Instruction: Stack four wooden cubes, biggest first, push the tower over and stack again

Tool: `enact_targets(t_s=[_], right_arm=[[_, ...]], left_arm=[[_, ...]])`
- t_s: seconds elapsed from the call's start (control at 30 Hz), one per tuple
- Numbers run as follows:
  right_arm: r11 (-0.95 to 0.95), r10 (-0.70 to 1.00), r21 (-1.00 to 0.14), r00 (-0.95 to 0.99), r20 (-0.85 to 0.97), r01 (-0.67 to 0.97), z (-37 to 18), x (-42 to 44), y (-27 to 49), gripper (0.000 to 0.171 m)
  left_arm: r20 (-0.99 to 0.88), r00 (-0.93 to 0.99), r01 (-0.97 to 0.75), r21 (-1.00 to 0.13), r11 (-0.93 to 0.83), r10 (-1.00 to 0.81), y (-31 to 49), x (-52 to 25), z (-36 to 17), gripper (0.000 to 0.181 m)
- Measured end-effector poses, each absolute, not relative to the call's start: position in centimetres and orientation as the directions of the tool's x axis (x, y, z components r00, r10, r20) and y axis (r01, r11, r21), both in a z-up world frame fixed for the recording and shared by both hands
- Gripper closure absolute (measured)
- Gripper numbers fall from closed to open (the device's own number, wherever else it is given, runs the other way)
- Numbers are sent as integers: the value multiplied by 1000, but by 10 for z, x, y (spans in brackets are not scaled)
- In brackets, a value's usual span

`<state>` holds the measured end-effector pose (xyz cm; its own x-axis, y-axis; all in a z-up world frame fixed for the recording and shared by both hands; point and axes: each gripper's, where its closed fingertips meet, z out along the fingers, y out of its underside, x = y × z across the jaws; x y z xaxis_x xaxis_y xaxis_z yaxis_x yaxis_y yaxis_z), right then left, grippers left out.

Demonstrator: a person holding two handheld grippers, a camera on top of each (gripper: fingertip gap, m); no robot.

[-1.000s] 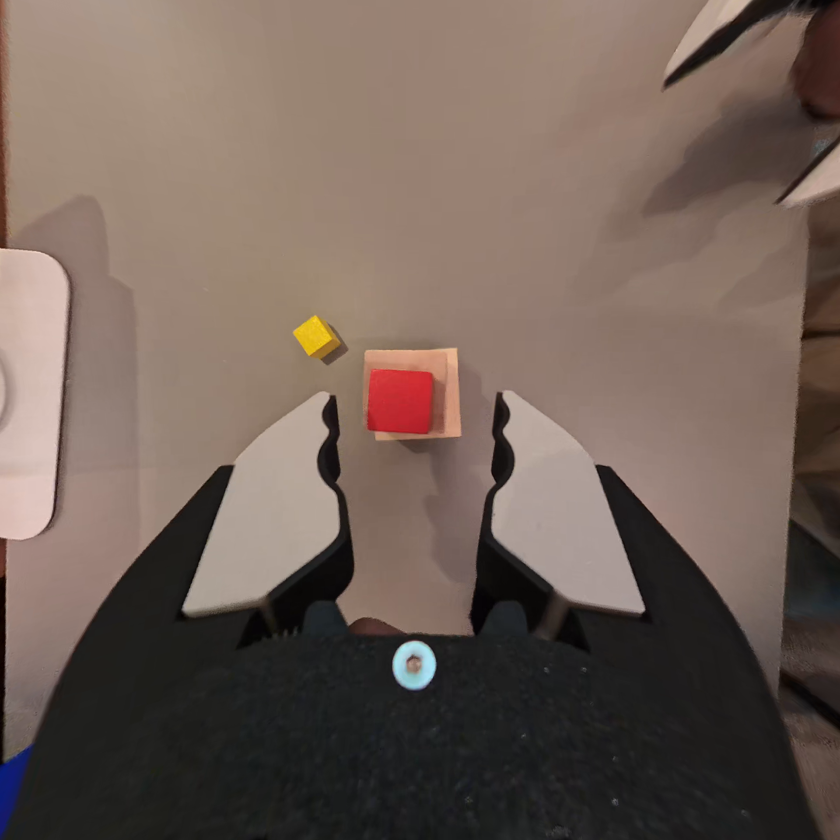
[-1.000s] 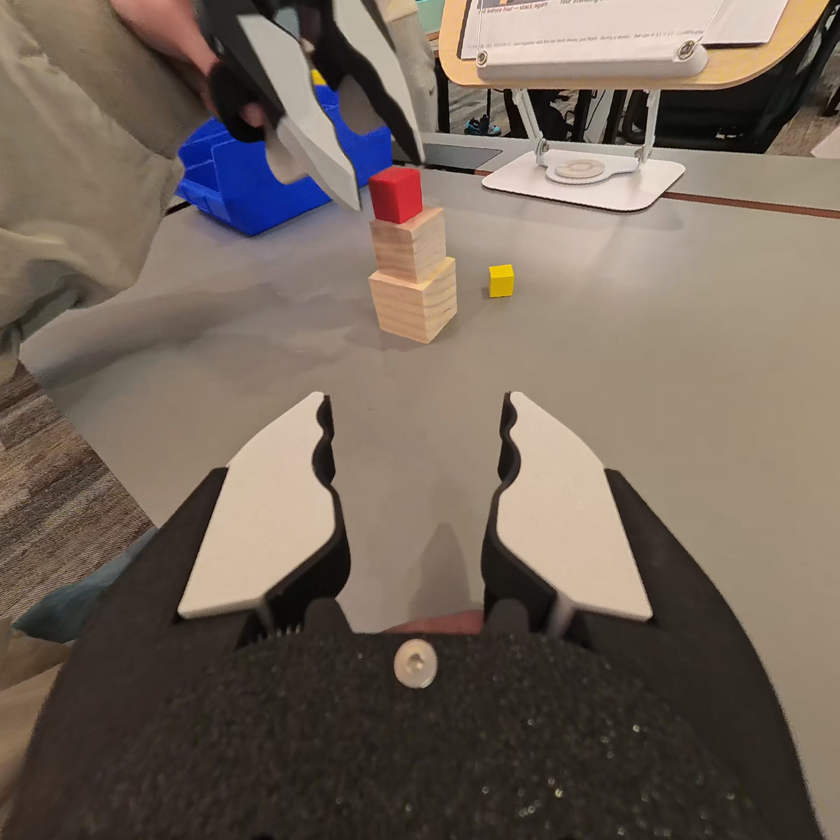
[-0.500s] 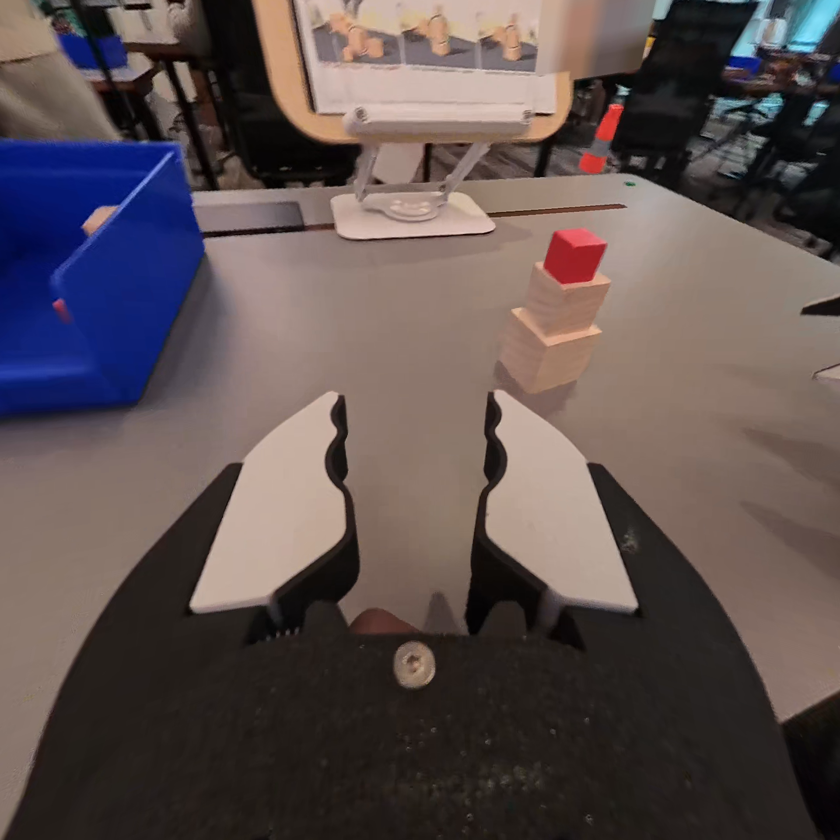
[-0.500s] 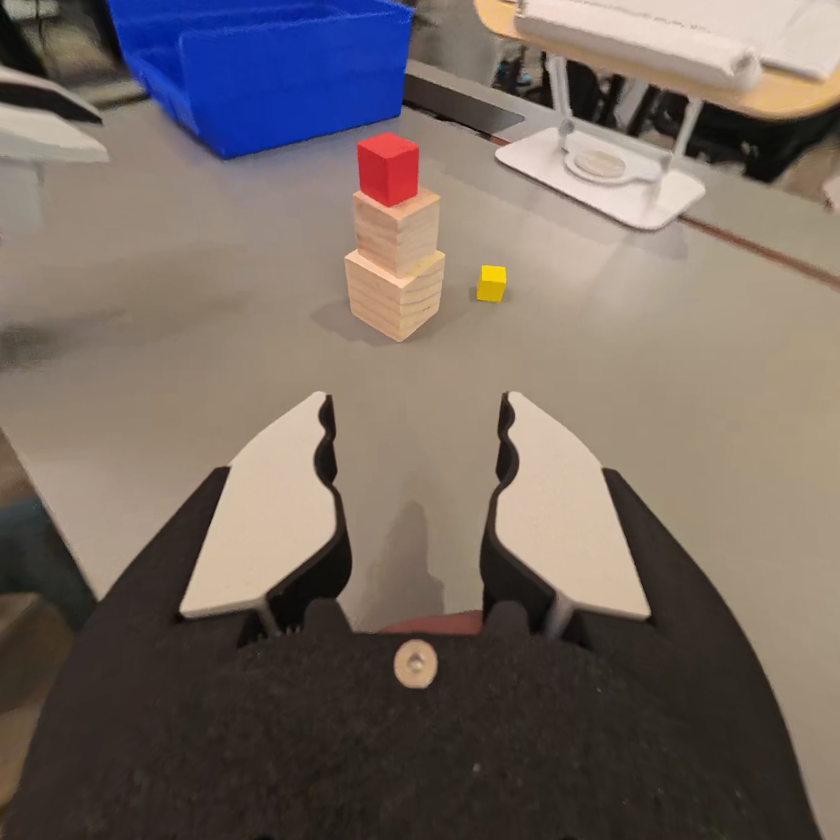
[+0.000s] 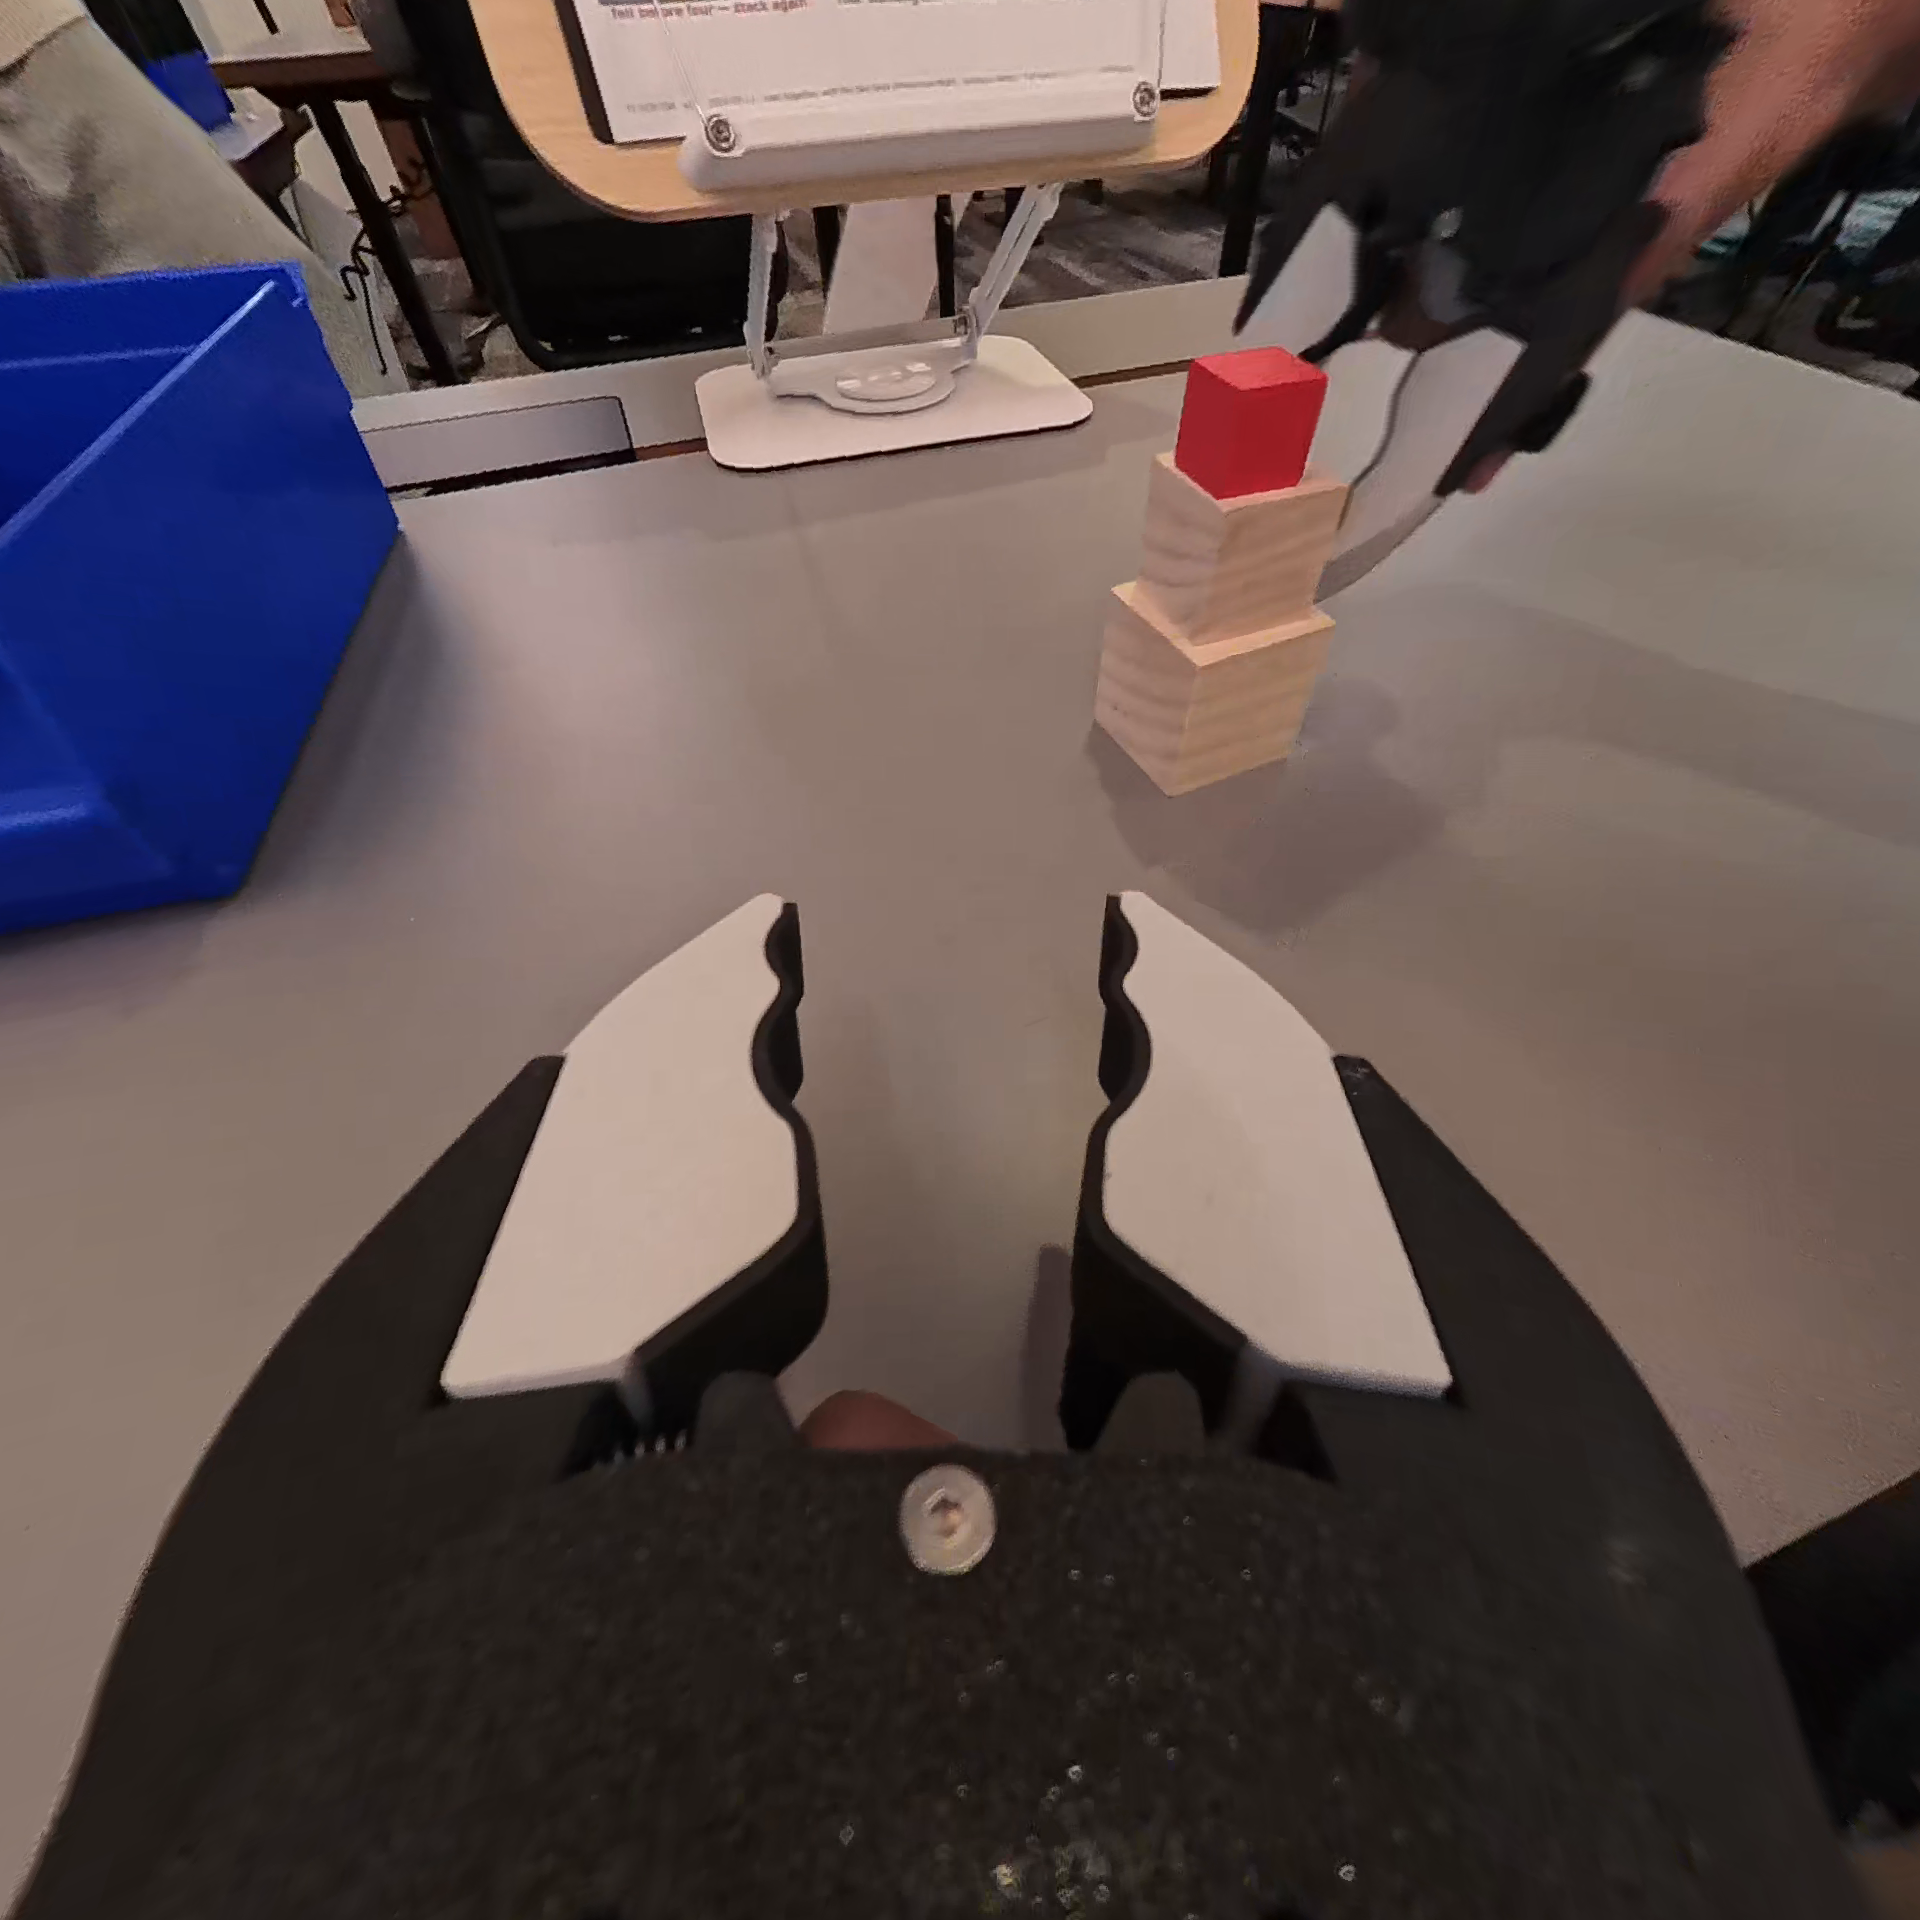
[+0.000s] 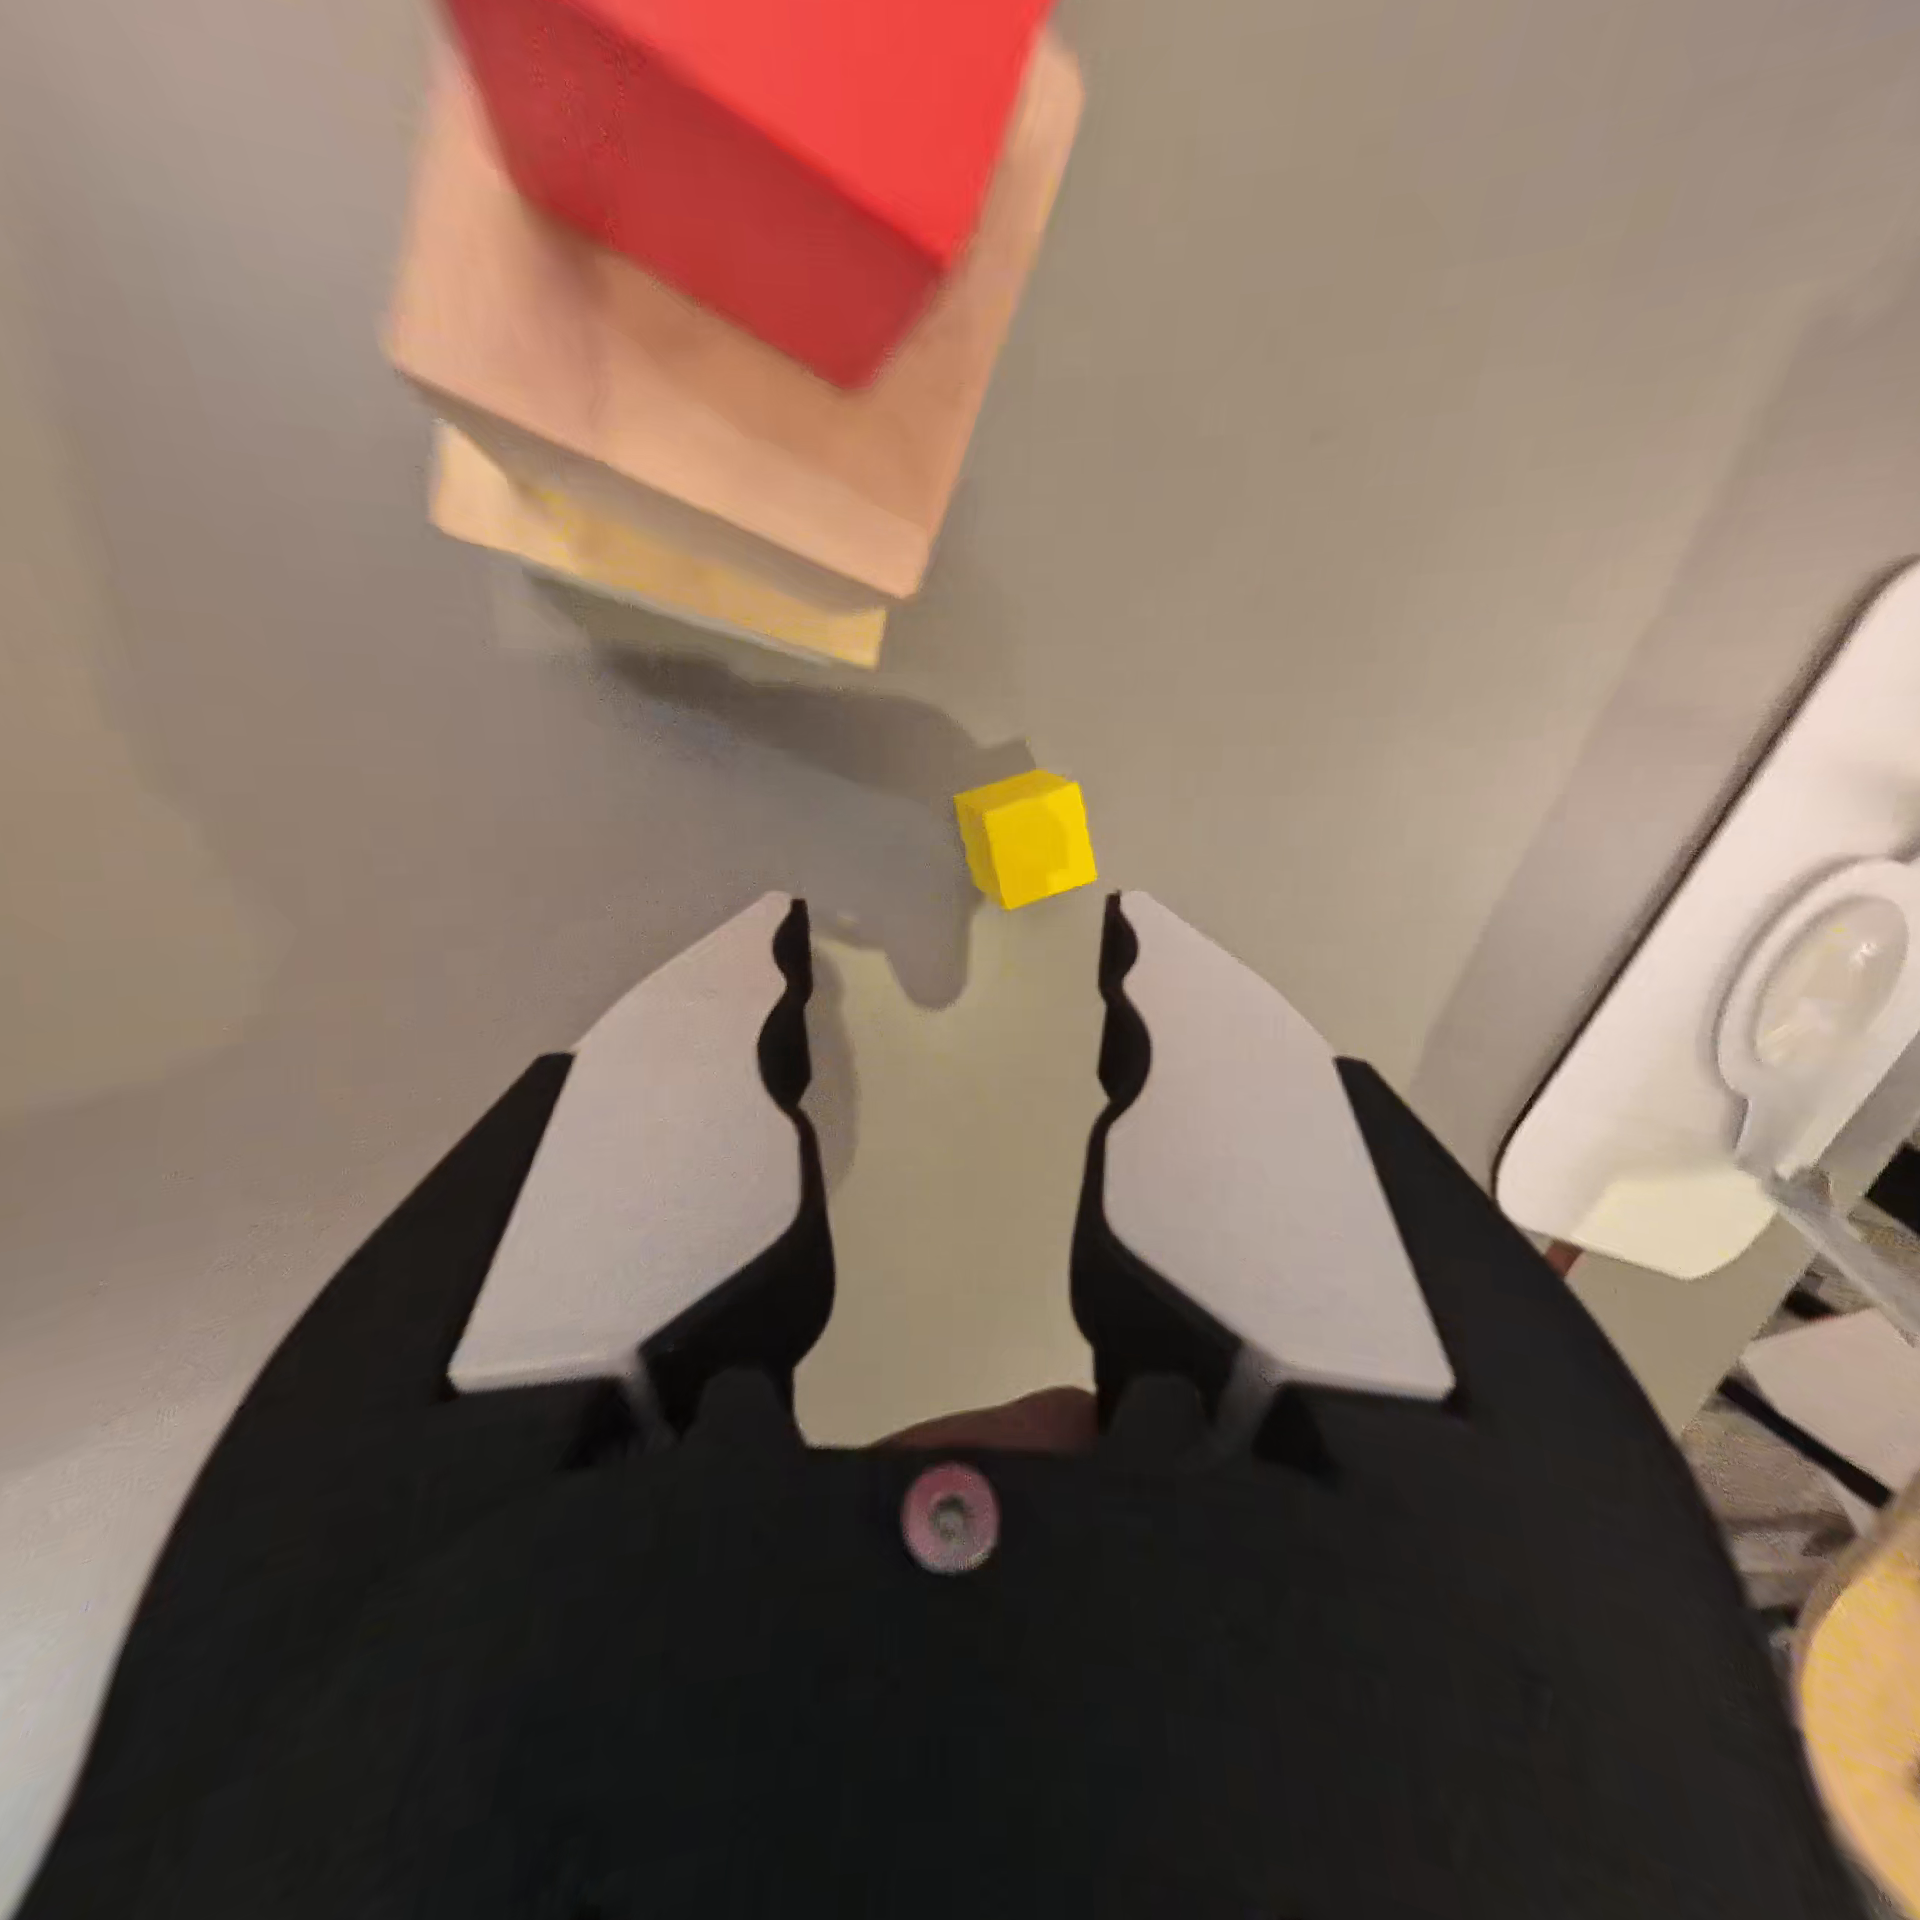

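A tower stands on the grey table [image 5: 727, 727]: a big plain wooden cube [image 5: 1210, 696] at the bottom, a smaller plain cube [image 5: 1236, 551] on it, a red cube [image 5: 1252, 421] on top. The tower also shows from above in the right wrist view, with the red cube [image 6: 748, 156] uppermost. A small yellow cube [image 6: 1027, 840] lies on the table beside it. My right gripper [image 6: 951, 909] is open, pointing down, just short of the yellow cube; it also shows in the left wrist view [image 5: 1382, 488] behind the tower. My left gripper [image 5: 951, 914] is open and empty, low over the table, well in front of the tower.
A blue bin [image 5: 156, 582] stands at the left. A white stand base [image 5: 894, 400] holding a wooden-rimmed board [image 5: 862, 94] is at the back; the base also shows at the right in the right wrist view [image 6: 1714, 1039]. A person's hand [image 5: 1787, 94] holds the right gripper.
My left gripper has drawn back from above the tower to low over the table in front. My right gripper has swung over the tower and down toward the yellow cube.
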<state>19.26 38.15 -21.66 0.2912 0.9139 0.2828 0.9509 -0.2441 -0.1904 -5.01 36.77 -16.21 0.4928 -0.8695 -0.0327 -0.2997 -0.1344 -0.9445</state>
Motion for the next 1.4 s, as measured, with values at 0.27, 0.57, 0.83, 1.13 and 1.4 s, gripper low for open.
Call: enact_targets(t_s=[0.27,0.57,0.83,1.13,1.4], right_arm=[[-165,960,-170,198,199,972,-238,193,401,147],[-415,856,-354,492,162,838,-136,181,401,150],[-368,908,-301,410,89,880,-113,122,367,149],[-368,911,-273,403,83,889,-119,108,373,149],[-376,909,-263,408,80,889,-115,110,366,132]], left_arm=[[-36,489,-295,-947,-126,-872,374,-52,-158,129],[6,471,-288,-944,-160,-882,386,-45,-161,132],[-25,451,-299,-946,-125,-892,381,-40,-158,132],[-34,456,-293,-949,-114,-889,375,-48,-153,130],[-32,429,-305,-946,-111,-903,368,-44,-155,130]])
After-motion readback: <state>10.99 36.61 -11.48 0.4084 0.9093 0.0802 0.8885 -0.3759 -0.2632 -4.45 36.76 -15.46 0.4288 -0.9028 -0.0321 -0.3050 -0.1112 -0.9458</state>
